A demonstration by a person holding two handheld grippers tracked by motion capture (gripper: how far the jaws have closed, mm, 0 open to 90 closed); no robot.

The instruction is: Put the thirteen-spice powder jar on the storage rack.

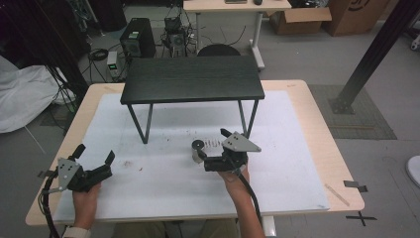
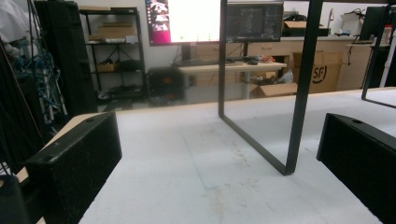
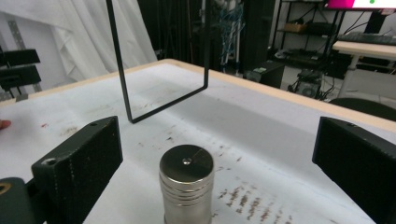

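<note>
We see R claw [image 3: 212, 172] spread wide, metal cylinder [image 3: 187, 186] upright btwn its jaws, untouched; prob lining up a grasp. L claw [image 2: 219, 172] released, idle, holds nothing.

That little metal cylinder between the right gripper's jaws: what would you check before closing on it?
1. Right gripper open wide enough: ok, both jaws stand apart from the metal cylinder.
2. Cylinder upright on the white mat: ok.
3. Cylinder centred between the jaws: not ok, it sits nearer the jaw at the left of the right gripper view.
4. Jaws deep enough to grip the body: cannot tell.
5. Left gripper out of the way: ok, open and far off.
6. Black shelf leg clear of the cylinder: ok.
</note>
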